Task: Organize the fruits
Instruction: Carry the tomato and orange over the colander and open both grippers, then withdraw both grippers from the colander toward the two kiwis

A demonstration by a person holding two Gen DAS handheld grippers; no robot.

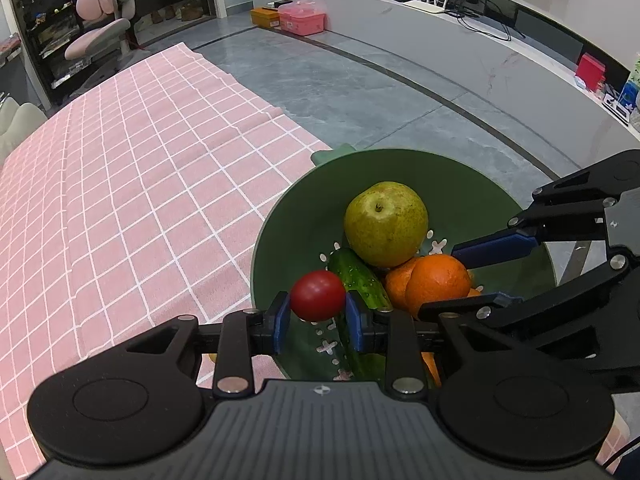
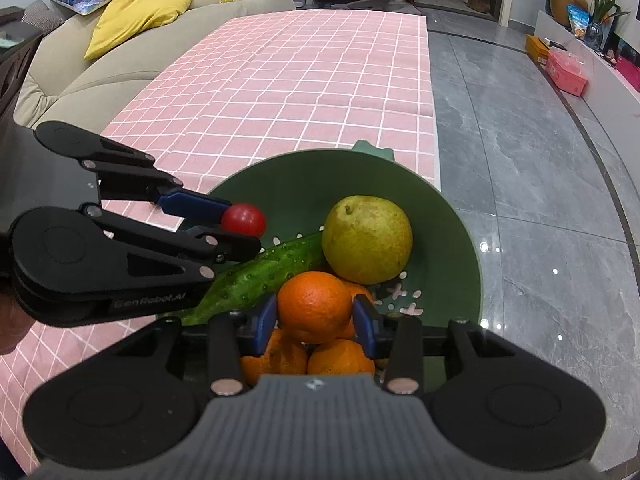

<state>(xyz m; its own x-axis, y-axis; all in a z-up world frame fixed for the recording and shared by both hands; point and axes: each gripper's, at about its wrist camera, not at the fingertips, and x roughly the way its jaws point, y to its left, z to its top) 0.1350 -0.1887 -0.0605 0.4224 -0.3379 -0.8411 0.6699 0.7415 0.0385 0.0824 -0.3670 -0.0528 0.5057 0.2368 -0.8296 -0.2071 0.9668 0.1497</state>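
Observation:
A green colander bowl [image 1: 400,164] [image 2: 304,172] stands at the near corner of the table. In it lie a yellow-green pear [image 1: 386,224] [image 2: 367,239], a cucumber [image 1: 360,276] [image 2: 264,272] and several oranges. My left gripper [image 1: 318,318] [image 2: 240,224] is shut on a red tomato [image 1: 317,295] [image 2: 244,219] and holds it over the bowl's left side. My right gripper [image 2: 315,318] [image 1: 480,272] is shut on the top orange [image 2: 314,306] [image 1: 438,280] of the pile, inside the bowl.
A pink checked tablecloth [image 1: 140,200] [image 2: 300,80] covers the table. The table edge runs right beside the bowl, with grey tiled floor [image 2: 520,160] beyond. A beige sofa [image 2: 120,48] stands along the table's far side. A pink chair [image 1: 100,20] is further off.

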